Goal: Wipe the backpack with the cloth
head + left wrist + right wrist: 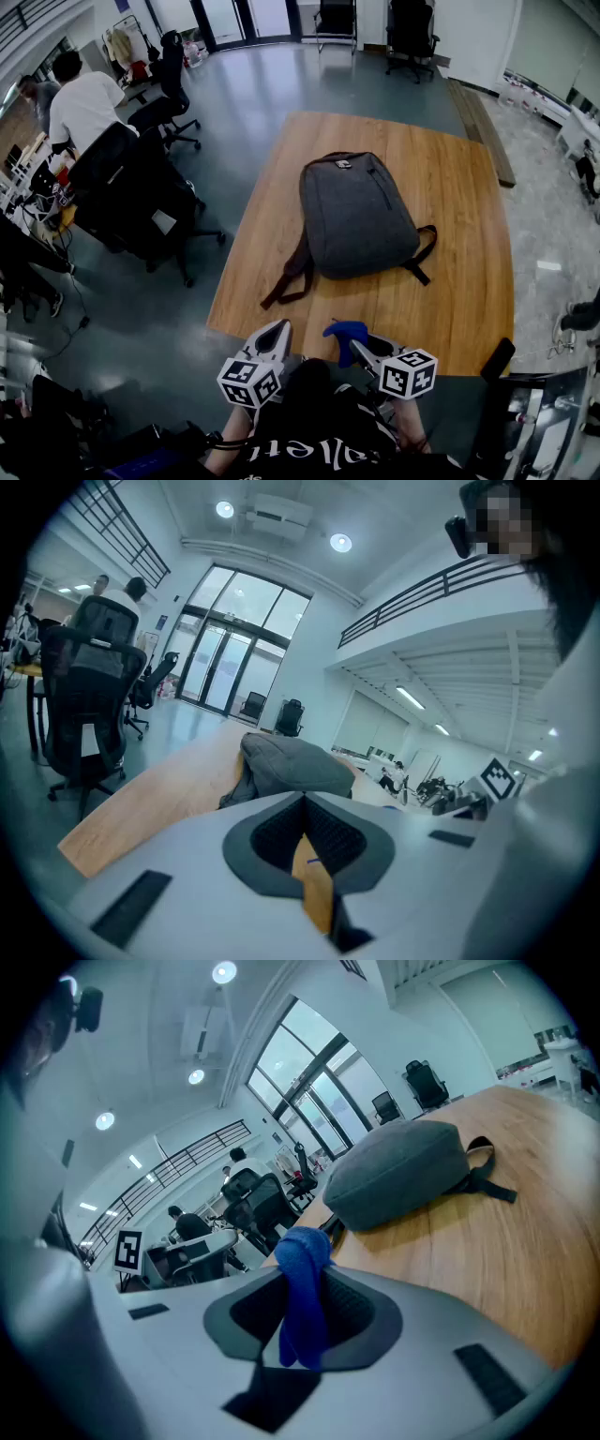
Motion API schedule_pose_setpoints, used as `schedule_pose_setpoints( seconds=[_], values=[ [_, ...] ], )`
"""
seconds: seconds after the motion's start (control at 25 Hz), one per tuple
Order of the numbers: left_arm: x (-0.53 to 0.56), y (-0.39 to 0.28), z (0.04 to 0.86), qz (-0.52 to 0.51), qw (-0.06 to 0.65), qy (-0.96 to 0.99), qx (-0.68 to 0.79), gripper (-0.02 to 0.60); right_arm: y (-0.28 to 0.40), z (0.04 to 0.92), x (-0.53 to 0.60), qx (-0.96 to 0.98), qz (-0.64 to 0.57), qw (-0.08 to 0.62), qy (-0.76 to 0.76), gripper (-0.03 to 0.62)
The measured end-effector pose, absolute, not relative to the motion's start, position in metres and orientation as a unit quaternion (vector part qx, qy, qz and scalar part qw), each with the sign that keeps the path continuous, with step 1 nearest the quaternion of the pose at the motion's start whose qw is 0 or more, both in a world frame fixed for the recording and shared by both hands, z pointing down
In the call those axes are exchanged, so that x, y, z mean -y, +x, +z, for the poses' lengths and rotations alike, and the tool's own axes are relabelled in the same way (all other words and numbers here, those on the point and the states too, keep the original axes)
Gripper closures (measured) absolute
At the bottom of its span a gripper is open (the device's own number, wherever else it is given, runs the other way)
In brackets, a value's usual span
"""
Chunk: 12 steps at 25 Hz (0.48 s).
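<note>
Right tongs [303,1277]: pinching the blue cloth [302,1321]
Left tongs [305,803]: pressed together, empty
Backpack [358,217]: untouched on tabletop [459,178] (wiping not yet begun)

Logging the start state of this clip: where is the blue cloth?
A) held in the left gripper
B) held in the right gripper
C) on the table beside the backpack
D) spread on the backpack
B: the cloth hangs clamped in the right gripper, while the left gripper is shut on nothing and the backpack lies bare.
</note>
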<state>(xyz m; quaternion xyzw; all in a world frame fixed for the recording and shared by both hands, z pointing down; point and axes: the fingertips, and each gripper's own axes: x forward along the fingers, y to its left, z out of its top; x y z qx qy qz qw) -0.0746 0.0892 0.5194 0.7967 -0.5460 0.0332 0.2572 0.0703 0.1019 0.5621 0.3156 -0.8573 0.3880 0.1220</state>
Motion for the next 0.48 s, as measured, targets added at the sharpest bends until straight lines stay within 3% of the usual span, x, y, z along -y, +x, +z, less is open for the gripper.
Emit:
schedule_pose_setpoints(
  seconds=[0.48],
  values=[
    [-0.011,-0.115,0.515,0.049,0.231,0.826,0.512,0.583,-0.004,0.562,-0.030,0.864,0.355,0.170,0.314,0.508]
  ],
)
